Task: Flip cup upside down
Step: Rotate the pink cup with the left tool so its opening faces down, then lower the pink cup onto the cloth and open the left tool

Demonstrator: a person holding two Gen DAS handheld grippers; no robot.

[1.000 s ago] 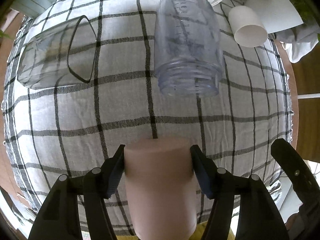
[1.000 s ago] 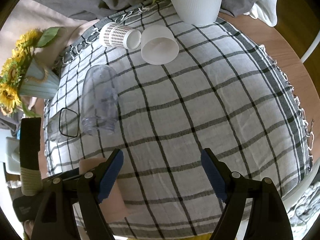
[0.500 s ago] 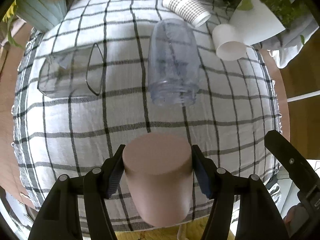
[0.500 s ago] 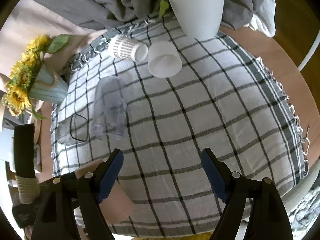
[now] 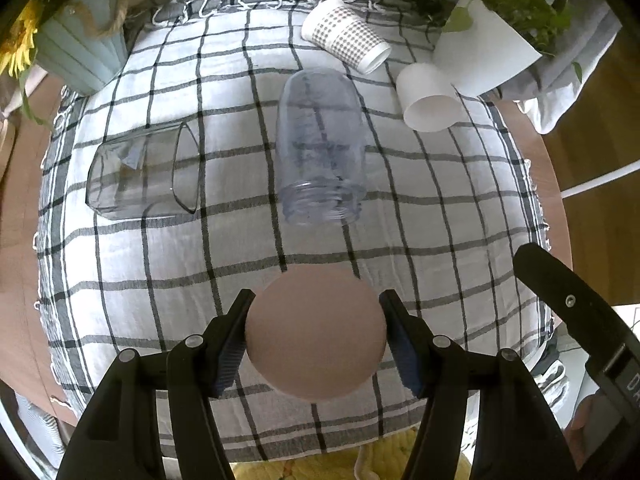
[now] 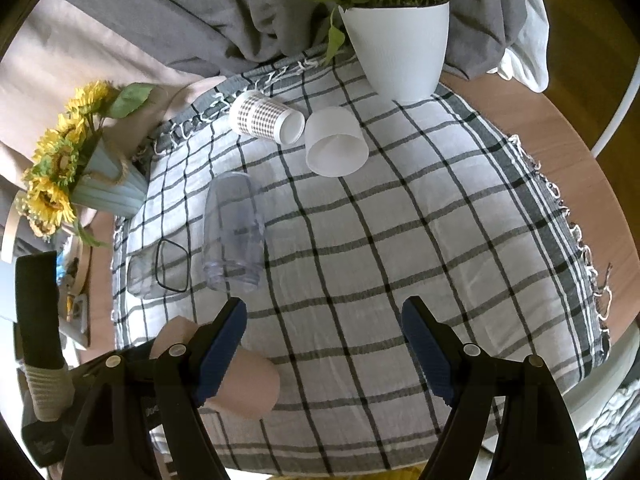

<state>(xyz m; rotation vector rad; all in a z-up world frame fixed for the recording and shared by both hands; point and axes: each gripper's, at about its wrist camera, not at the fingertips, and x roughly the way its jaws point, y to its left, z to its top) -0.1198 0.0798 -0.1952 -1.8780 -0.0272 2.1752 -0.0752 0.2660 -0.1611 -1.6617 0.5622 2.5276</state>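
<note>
I have the left gripper (image 5: 316, 336) clenched on the pink cup (image 5: 316, 332), held above the near edge of the checked tablecloth (image 5: 440, 220) with its closed base facing the camera. My right gripper (image 6: 324, 344) is released and holds nothing. A clear plastic jar (image 5: 320, 144) lies on its side beyond the cup.
</note>
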